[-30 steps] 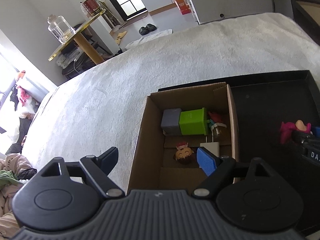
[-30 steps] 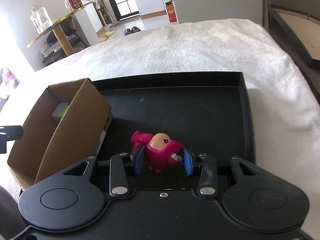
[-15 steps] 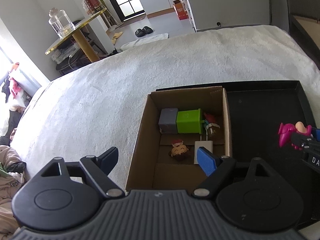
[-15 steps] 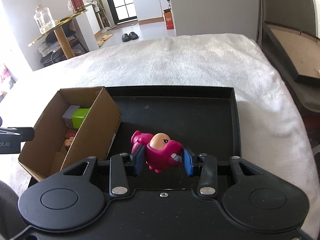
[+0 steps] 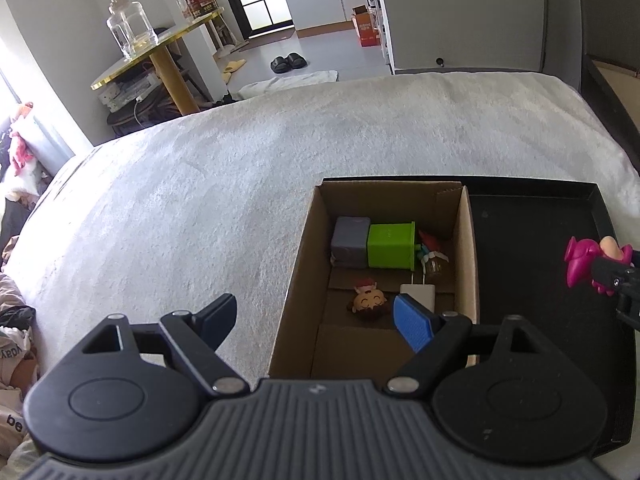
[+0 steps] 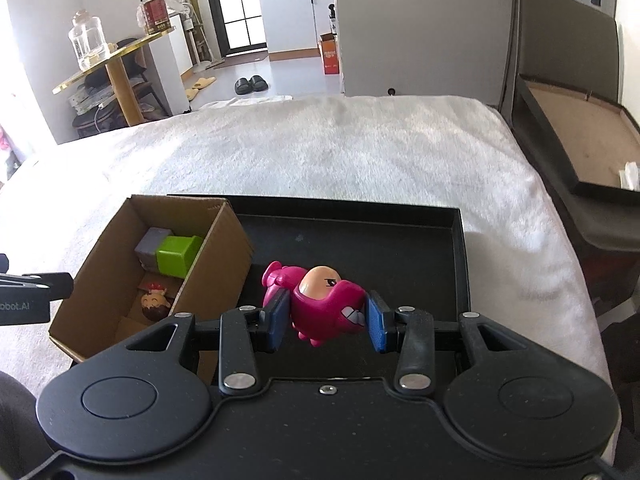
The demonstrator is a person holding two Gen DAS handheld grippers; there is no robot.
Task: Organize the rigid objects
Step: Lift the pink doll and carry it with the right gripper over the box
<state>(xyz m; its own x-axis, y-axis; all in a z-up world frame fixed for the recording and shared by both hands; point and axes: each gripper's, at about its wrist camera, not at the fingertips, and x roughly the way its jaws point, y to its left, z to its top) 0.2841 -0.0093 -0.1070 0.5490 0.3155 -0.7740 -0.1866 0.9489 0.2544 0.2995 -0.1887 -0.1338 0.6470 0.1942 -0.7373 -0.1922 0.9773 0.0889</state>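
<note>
My right gripper (image 6: 327,322) is shut on a magenta toy figure (image 6: 320,304), which hangs above the black tray (image 6: 460,264). In the left wrist view the same figure (image 5: 582,264) shows at the right edge, held by the right gripper. A cardboard box (image 5: 298,272) stands on the tray's left part and holds a grey block (image 5: 350,240), a green block (image 5: 390,246), a small smiling head figure (image 5: 368,302), a white charger (image 5: 418,292) and a small red-topped toy (image 5: 430,250). My left gripper (image 5: 316,320) is open, with nothing between its fingers, over the box's near left wall.
The tray and box (image 6: 104,248) lie on a white fluffy cover (image 5: 180,200). A gold round table (image 5: 156,52) with a glass jar stands beyond the bed. At the far right sits a dark frame with a brown board (image 6: 580,132).
The right gripper has lifted the magenta figure off the tray. Both views have pulled back and risen, so more of the box's inside and the room shows.
</note>
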